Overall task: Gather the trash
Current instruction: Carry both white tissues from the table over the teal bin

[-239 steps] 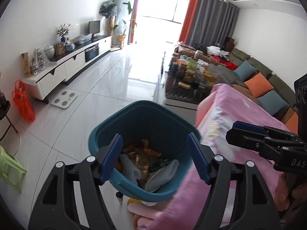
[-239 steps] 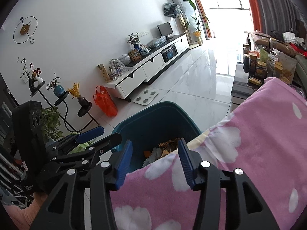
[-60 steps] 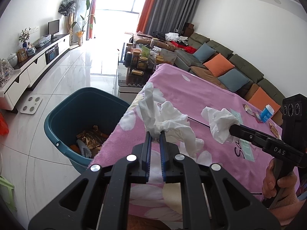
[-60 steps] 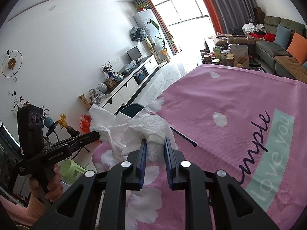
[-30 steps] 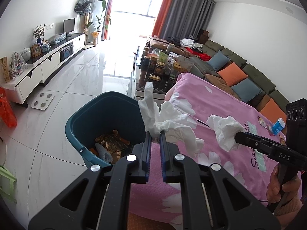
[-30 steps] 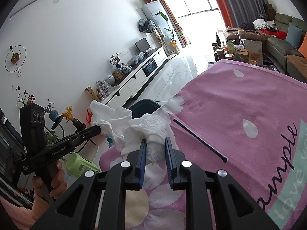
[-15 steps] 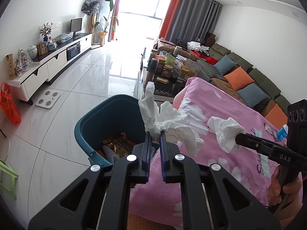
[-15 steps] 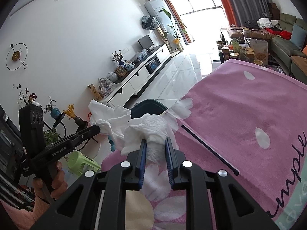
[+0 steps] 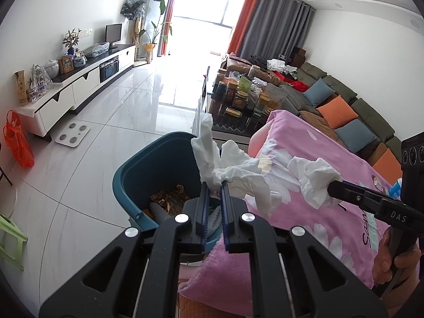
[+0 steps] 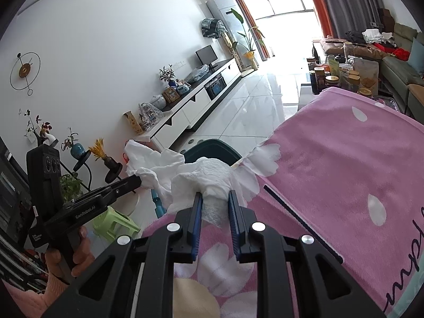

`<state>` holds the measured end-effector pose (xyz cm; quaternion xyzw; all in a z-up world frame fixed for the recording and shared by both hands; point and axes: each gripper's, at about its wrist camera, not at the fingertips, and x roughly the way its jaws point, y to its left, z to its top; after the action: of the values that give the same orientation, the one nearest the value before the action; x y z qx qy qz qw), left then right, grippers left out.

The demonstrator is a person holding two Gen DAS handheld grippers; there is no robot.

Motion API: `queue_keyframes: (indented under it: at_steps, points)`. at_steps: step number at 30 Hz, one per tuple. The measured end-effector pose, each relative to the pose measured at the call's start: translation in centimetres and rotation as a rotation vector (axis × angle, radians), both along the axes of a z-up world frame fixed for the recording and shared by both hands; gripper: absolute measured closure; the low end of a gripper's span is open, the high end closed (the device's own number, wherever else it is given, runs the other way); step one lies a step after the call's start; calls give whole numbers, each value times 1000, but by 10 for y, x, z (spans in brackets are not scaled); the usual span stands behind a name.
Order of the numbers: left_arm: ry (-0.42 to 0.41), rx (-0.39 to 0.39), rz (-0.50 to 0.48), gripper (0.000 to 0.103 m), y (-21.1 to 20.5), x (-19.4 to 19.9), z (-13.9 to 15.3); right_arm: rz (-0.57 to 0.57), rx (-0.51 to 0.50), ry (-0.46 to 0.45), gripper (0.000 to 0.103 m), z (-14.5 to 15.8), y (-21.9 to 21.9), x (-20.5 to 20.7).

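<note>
Presently, left tongs (image 9: 212,185) and right tongs (image 10: 215,197) each clamp a crumpled tissue (image 9: 228,169) (image 10: 209,177) near the teal bin (image 9: 137,175).

Daylight scene, bright overall. Main source is the far window (image 9: 209,21), blown out to white, with glare streaking down the glossy floor tiles (image 9: 148,92) toward the near side. Shadows soft and faint. Strong fisheye bending at the edges, black vignette in the corners. Focus sharp throughout, no motion blur.
</note>
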<state>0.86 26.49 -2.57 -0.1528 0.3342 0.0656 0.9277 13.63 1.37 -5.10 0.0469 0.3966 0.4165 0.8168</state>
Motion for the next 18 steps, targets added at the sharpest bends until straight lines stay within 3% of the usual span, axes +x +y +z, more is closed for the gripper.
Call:
queue_keyframes:
  at_steps: [18]
  points:
    - [18,13,49,94,8,11,-6,42,-39,-15,84,3,34,7]
